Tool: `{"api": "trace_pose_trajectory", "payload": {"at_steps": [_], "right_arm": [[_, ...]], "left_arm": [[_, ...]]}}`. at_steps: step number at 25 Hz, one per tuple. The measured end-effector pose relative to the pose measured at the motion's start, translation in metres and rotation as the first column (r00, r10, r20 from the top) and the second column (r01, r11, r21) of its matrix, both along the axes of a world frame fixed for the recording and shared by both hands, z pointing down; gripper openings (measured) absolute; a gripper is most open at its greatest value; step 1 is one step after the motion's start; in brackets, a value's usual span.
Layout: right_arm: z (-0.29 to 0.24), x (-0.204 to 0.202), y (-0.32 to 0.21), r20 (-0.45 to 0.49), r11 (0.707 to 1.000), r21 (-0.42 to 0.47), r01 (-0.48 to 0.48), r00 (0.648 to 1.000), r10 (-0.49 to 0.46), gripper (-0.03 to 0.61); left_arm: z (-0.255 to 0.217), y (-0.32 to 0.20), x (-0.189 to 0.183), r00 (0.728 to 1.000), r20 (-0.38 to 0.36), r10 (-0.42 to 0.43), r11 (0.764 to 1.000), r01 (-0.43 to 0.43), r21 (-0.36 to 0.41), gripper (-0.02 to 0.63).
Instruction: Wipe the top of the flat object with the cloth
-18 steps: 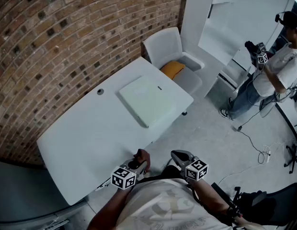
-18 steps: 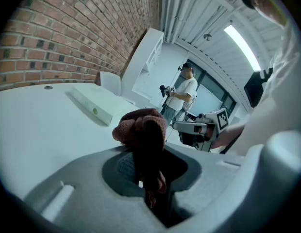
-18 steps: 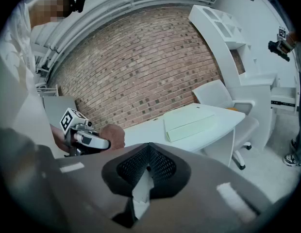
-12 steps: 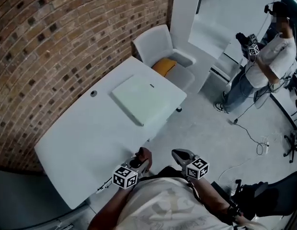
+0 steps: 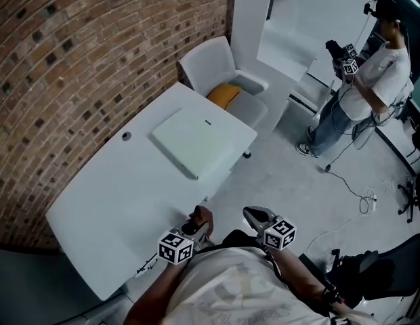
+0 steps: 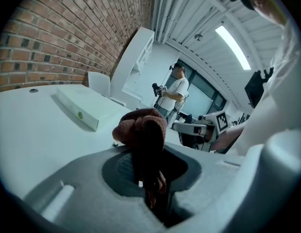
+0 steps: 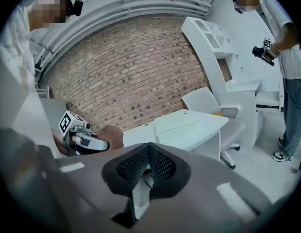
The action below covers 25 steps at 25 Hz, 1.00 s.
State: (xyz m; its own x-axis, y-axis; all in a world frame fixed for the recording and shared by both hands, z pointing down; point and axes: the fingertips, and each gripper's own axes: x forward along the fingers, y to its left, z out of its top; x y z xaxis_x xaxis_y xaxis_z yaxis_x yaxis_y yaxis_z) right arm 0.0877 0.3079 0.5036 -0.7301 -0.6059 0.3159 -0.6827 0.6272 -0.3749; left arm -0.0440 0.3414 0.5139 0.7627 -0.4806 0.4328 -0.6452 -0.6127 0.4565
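A flat pale green box (image 5: 193,143) lies on the far right part of the white table (image 5: 122,202). At the table's near edge, well short of the box, my left gripper (image 5: 198,222) is shut on a bunched brown cloth (image 5: 203,215). In the left gripper view the cloth (image 6: 143,130) bulges out between the jaws, with the box (image 6: 85,108) ahead to the left. My right gripper (image 5: 252,214) hangs beside the table over the floor, shut with nothing in it. In the right gripper view its jaws (image 7: 148,152) meet, and the box (image 7: 182,125) lies beyond.
A white chair with an orange cushion (image 5: 227,93) stands at the table's far end. A brick wall (image 5: 74,59) runs behind the table. A person (image 5: 362,80) stands at the right with grippers in hand. Cables (image 5: 362,198) lie on the floor beside a black chair (image 5: 379,276).
The head view has shifted: table, box, chair and the standing person sit further left in the picture. Both grippers keep their places, and the cloth stays in the left one.
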Motion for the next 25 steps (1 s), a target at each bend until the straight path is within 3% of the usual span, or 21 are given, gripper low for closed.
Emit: {"api": "trace_pose_trajectory", "payload": {"at_steps": [7, 16, 21, 25], "right_arm": [[-0.004, -0.008, -0.016, -0.029, 1.000, 0.015, 0.014, 0.999, -0.013, 0.007], [0.011, -0.025, -0.047, -0.037, 0.998, -0.028, 0.055, 0.998, -0.056, 0.008], [0.016, -0.040, -0.090, -0.033, 0.994, -0.028, 0.106, 0.994, -0.107, 0.008], [0.016, -0.052, -0.140, -0.082, 0.990, -0.005, 0.144, 0.986, -0.144, 0.008]], "left_arm": [[-0.001, -0.009, -0.013, 0.999, -0.006, -0.038, 0.999, 0.038, 0.007, 0.077], [0.001, -0.034, -0.034, 0.994, 0.004, -0.107, 0.994, 0.107, 0.006, 0.077], [0.001, -0.066, -0.044, 0.989, 0.018, -0.150, 0.989, 0.150, 0.014, 0.077], [-0.002, -0.105, -0.055, 0.981, 0.024, -0.191, 0.981, 0.190, 0.023, 0.077]]}}
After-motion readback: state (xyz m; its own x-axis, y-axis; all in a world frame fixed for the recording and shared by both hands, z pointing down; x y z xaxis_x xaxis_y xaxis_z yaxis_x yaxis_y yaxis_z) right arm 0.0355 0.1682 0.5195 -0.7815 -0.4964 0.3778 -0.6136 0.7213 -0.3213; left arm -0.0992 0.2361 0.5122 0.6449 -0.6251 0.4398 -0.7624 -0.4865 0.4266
